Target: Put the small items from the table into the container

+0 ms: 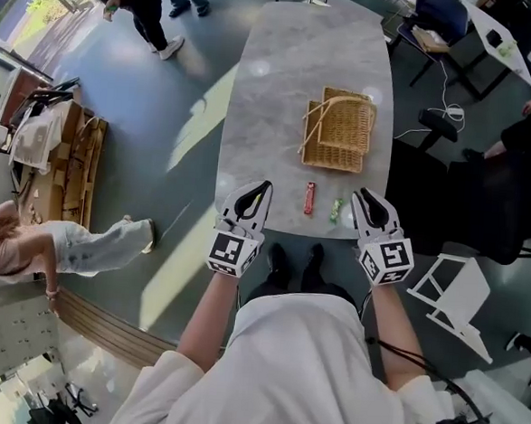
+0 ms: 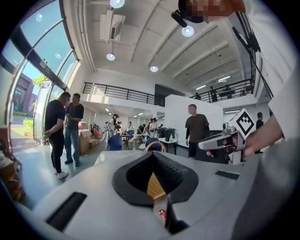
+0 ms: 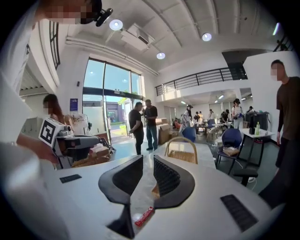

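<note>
Looking overhead reveals a green packet (image 1: 336, 210) (left gripper view misses it).

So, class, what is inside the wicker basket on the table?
From the head view, only woven wicker shows inside the basket; no small items are visible in it. The red packet and green packet lie outside on the table. Anything against its near wall is hidden.

Both white-sleeved arms reach forward from the torso side by side, forearms bare, each holding a grey hand-held gripper with black jaws and a square-marker cube. The left hand-held gripper (image 1: 265, 189) points about level, and its jaws seem to meet at the tips with nothing between them. The right hand-held gripper (image 1: 364, 195) tilts slightly downward, its jaws narrowly apart and empty.
</note>
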{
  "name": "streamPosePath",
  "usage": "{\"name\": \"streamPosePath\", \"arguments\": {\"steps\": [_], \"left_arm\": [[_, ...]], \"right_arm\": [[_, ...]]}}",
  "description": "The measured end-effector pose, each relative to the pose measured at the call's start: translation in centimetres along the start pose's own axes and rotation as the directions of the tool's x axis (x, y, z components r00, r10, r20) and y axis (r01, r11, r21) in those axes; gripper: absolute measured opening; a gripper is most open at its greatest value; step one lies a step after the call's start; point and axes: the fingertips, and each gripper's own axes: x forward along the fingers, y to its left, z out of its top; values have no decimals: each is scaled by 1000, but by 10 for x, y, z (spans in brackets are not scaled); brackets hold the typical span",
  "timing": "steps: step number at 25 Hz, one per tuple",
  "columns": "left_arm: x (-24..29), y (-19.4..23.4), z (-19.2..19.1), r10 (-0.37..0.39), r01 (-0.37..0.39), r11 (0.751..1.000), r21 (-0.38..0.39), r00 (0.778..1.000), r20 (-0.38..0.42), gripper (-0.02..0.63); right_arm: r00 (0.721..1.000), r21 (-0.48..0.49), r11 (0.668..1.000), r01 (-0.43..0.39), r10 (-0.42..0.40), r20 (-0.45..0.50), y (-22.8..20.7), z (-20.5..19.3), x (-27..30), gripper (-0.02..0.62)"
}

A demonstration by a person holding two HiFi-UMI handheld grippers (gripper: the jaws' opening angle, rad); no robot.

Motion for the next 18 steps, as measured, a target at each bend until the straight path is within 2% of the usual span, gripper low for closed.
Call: {"name": "streamPosePath", "arguments": {"steps": [4, 7, 12, 18], "left_arm": [[7, 2, -55, 21, -28, 997, -72, 995, -97, 6], [11, -1, -82, 26, -41, 994, -103, 989, -144, 6], [8, -9, -103, 26, -52, 990, -133, 982, -188, 8], [8, -14, -110, 20, -49, 989, -142, 980, -198, 6]], "right_arm": [[990, 36, 999, 15, -10, -139, -22, -70, 21, 66], [962, 72, 997, 23, -2, -273, -35, -132, 37, 67], [864, 134, 990, 34, 38, -503, -48, -241, 58, 110], [748, 159, 986, 55, 65, -660, -52, -327, 73, 127]]}}
